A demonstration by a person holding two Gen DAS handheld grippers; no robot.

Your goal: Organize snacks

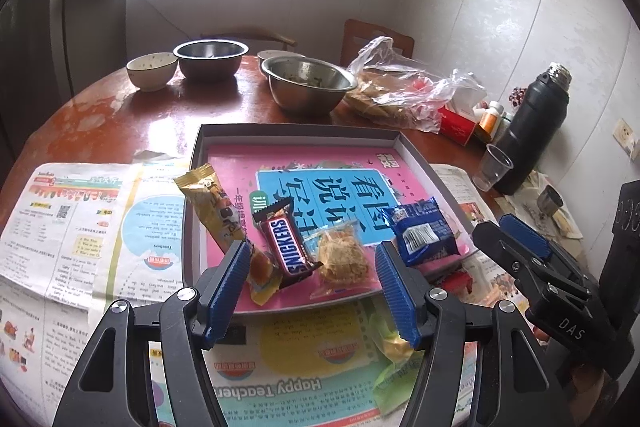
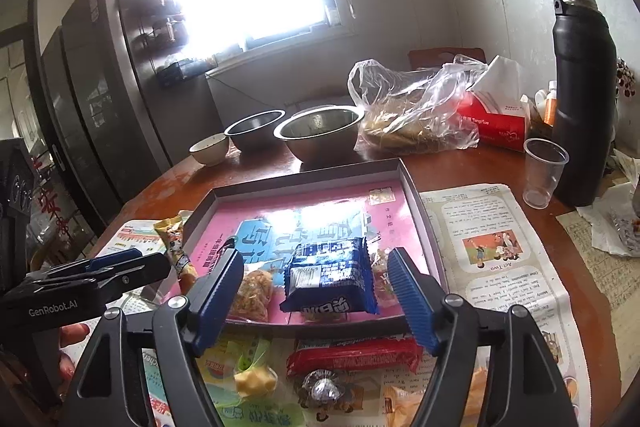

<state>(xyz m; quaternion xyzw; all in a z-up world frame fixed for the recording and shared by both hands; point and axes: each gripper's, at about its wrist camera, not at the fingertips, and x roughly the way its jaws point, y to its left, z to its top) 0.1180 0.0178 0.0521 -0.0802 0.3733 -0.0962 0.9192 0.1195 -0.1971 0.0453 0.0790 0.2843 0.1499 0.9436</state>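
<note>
Left wrist view. The left tool (image 1: 316,291) stands wide open, holding nothing, at the near edge of the tray (image 1: 296,131) on the counter (image 1: 120,107). Directly ahead, between its fingers, lie the Snickers bar (image 1: 286,247), label legible, and a clear-wrapped crispy snack (image 1: 342,255). The yellow bar (image 1: 218,215) runs diagonally over the tray's left rim, its near end just beside the left finger; a blue packet (image 1: 424,233) lies to the right. The newspaper (image 1: 280,387) reads "Happy Teachers", upside down.

Right wrist view. The right tool (image 2: 316,291), also wide open and empty, faces the blue packet (image 2: 330,277) in the tray. Below it, still outside the tray, lie a red bar (image 2: 356,353), long axis crosswise, a foil-wrapped sweet (image 2: 323,389) and a yellow candy (image 2: 256,381); the right tool seems nearer these. The other tool's body reads "GenRobot.AI".
</note>
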